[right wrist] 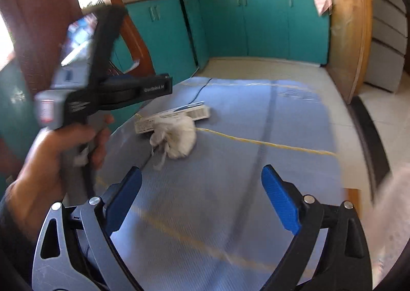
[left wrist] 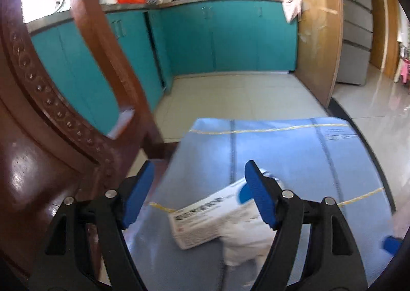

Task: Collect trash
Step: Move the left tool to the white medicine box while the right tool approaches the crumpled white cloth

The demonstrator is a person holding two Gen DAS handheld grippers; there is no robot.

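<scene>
We see a blue mat (right wrist: 230, 175) covering the table, and on it a flat white box (left wrist: 212, 216) lies with its long axis running from near left to far right, touching a crumpled white tissue (right wrist: 176, 139) at its near side. Our left gripper (left wrist: 200, 196) hovers above the box with jaws wide apart and empty, and our right gripper (right wrist: 202, 201) is likewise spread and empty. Only the right view shows the left hand (right wrist: 51, 163); the box print is blurred, unreadable.
</scene>
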